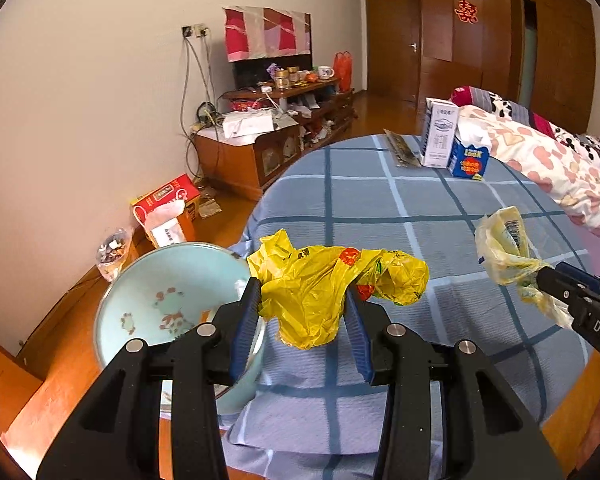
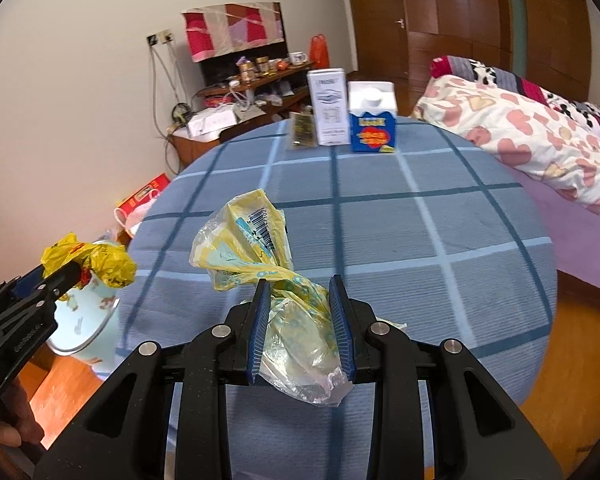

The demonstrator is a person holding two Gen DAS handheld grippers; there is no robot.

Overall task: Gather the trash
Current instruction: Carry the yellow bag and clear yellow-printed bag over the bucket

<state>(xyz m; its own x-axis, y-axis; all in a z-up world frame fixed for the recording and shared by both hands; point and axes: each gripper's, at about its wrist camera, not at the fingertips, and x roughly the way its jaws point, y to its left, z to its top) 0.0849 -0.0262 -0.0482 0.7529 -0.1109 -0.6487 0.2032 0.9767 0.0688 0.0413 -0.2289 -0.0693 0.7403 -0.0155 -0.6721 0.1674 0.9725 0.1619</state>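
Holding one piece of trash in each tool, you have both loads lifted off the table (image 2: 440, 216) so neither drags on the blue checked cloth. Your left tool (image 1: 304, 316) is clamped on the crumpled yellow bag (image 1: 332, 284), pinched low at its bunched neck so the bulk stands above the jaws; in its own view that bag sits at about 12 o'clock from the fingers, with the pale blue basin (image 1: 152, 292) at 9 o'clock, beside the table's edge and lower, probably the place meant to take the trash. Your right tool (image 2: 300, 320) is closed on the clear yellow-printed wrapper (image 2: 252, 244), gripped at its twisted waist so the loose ends hang free on either side. At 12 o'clock across the table, a white carton (image 2: 332, 108), a blue carton (image 2: 374, 120) and a flat packet (image 2: 302, 130) stand near the far edge, untouched; they look like the next pickups once you drop these two.
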